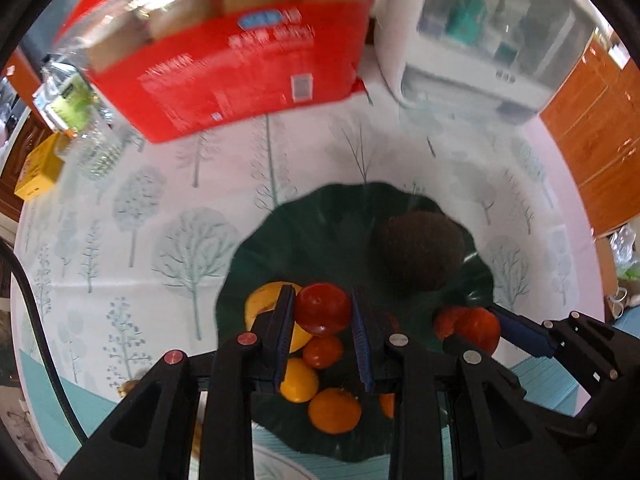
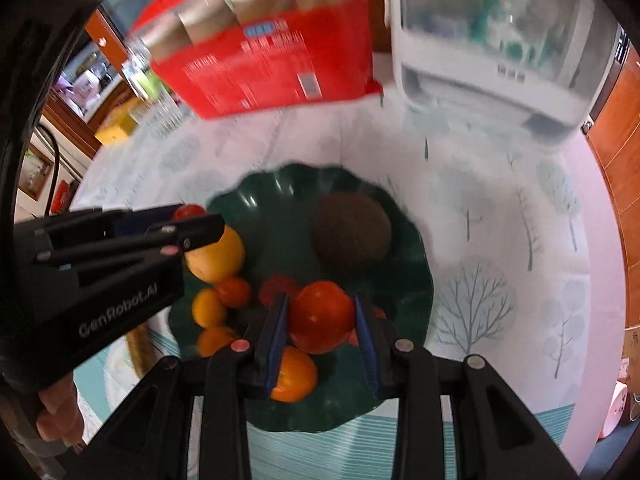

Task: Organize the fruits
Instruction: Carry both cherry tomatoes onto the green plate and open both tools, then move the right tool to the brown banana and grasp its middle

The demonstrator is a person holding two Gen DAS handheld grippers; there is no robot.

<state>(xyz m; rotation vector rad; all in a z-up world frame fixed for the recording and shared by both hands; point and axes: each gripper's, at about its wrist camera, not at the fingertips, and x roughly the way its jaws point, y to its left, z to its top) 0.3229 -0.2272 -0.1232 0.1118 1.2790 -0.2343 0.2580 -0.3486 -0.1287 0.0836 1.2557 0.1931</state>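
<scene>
A dark green leaf-shaped plate [image 1: 320, 232] [image 2: 280, 208] lies on the tree-print tablecloth. It carries a brown round fruit [image 1: 420, 252] [image 2: 352, 232], a yellow fruit [image 1: 262, 304] [image 2: 216, 256], a small red fruit [image 1: 322, 352] [image 2: 234, 292] and several oranges [image 1: 334, 410] [image 2: 294, 372]. My left gripper [image 1: 322, 304] [image 2: 196, 220] is shut on a red fruit [image 1: 320, 312] [image 2: 190, 211] above the plate's left part. At the plate's near right, my right gripper [image 2: 321, 308] [image 1: 480, 332] is shut on another red fruit [image 2: 322, 320] [image 1: 476, 326].
Behind the plate stand a red carton of jars [image 1: 240, 60] [image 2: 272, 60] and a white clear-fronted appliance [image 1: 480, 40] [image 2: 492, 40]. A plastic bottle [image 1: 92, 140] and a yellow box [image 1: 38, 176] sit far left. A wooden cabinet [image 1: 592, 120] lines the right.
</scene>
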